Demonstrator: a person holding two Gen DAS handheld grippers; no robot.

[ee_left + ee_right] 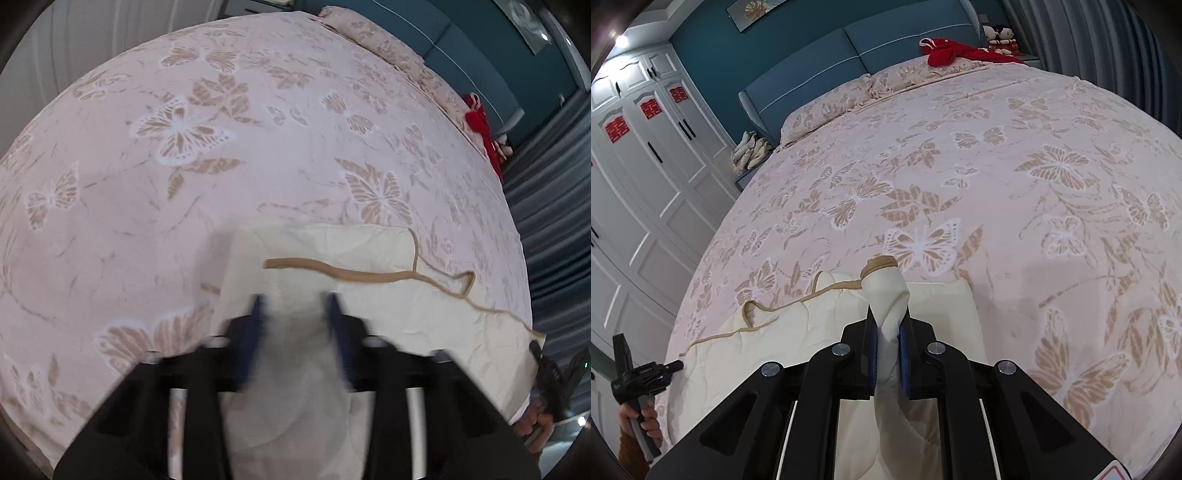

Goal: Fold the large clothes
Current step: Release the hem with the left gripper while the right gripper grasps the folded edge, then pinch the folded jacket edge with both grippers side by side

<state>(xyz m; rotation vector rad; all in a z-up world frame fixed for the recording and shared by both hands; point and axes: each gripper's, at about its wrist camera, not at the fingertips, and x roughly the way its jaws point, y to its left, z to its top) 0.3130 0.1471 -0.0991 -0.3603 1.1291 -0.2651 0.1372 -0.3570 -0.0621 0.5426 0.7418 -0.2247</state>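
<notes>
A cream quilted garment lies on the near edge of the bed, and a thin tan strap snakes across it. My left gripper is blurred. A fold of the cream cloth fills the gap between its blue pads, and they seem to press on it. My right gripper is shut on a bunched, tan-edged end of the same garment, which stands up between its fingers. In the right wrist view a hand holds the left gripper at the garment's left edge.
The bed carries a pink butterfly-print cover with matching pillows at a blue headboard. A red garment and dolls lie at the far corner. White wardrobes stand on the left, grey curtains on the right.
</notes>
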